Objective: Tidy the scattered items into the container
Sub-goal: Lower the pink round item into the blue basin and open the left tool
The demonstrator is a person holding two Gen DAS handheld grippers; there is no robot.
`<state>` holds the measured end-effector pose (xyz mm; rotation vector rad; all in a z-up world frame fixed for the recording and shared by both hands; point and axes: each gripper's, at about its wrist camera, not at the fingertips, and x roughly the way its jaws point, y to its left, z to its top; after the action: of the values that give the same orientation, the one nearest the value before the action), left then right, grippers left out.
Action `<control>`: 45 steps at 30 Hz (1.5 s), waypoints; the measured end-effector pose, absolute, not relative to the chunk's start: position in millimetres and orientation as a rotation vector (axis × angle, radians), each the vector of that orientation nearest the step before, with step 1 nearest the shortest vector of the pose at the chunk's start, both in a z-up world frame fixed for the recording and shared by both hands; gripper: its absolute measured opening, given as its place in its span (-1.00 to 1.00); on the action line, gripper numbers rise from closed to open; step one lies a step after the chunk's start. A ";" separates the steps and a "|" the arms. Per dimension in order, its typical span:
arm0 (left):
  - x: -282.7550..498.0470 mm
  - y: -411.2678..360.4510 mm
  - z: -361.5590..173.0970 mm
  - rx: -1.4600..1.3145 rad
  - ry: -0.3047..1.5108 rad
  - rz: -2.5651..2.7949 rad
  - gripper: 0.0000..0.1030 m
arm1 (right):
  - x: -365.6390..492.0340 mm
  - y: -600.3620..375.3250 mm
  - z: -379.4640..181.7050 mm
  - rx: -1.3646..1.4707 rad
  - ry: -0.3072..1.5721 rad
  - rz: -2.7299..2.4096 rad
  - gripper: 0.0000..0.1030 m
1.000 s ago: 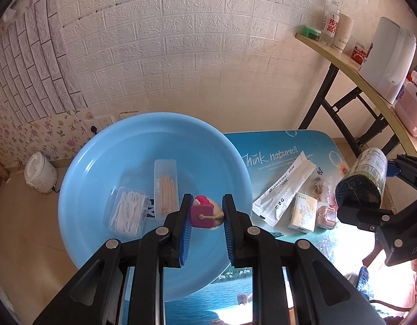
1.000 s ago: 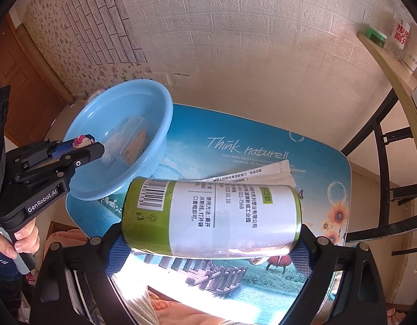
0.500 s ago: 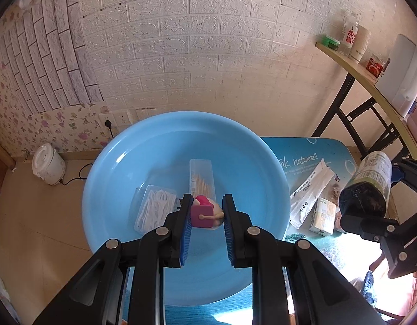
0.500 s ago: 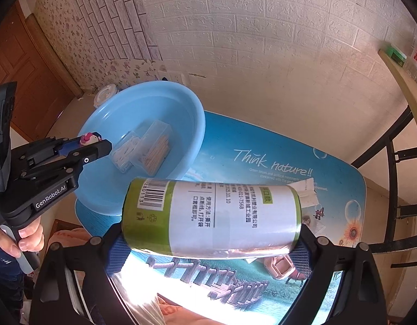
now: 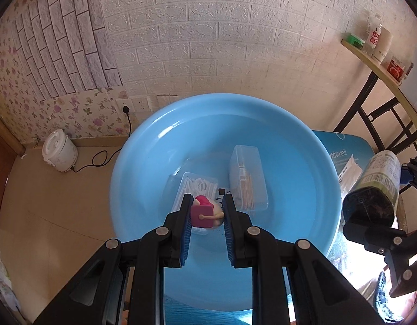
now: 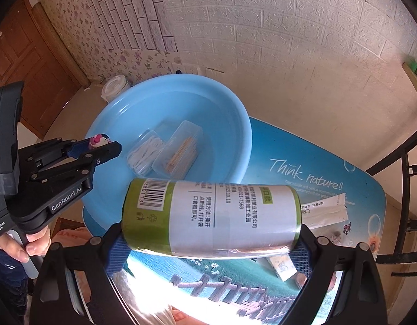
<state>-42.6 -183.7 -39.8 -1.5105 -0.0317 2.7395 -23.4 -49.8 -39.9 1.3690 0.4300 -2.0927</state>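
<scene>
Between the left claw's (image 5: 205,215) clamped jaws sits a small pink toy (image 5: 201,212), blue basin (image 5: 143,162) directly beneath; right claw (image 6: 208,241) grips a green roll (image 6: 211,214) beside it; releasing comes next

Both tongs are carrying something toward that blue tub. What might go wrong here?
1. The small pink toy may drop onto the clear plastic boxes lying in the round blue plastic basin, and bounce or tip.
2. The green-and-white labelled roll is gripped only by its ends in the right tongs, so it might slip before reaching the basin.
</scene>
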 end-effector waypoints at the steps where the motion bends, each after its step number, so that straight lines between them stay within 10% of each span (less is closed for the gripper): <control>1: -42.9 -186.1 -39.4 -1.510 -0.033 2.743 -0.61 | -23.1 -52.9 -42.5 1.372 0.433 -2.088 0.86; 23: -58.3 -199.0 -51.0 -1.575 0.105 2.768 -0.55 | -22.9 -81.0 -67.0 1.397 0.473 -2.055 0.86; 36: -43.4 -220.3 -15.6 -1.481 0.013 2.860 0.71 | -14.4 -92.9 -64.3 1.367 0.510 -2.030 0.86; 45: -34.4 -230.4 -1.7 -1.457 -0.033 2.895 0.84 | -11.8 -108.1 -70.0 1.342 0.528 -2.002 0.86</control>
<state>-34.4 -230.4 -1.7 -1.4574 -0.0332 2.8950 -11.8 -108.1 -70.0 1.3422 0.5283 -2.0019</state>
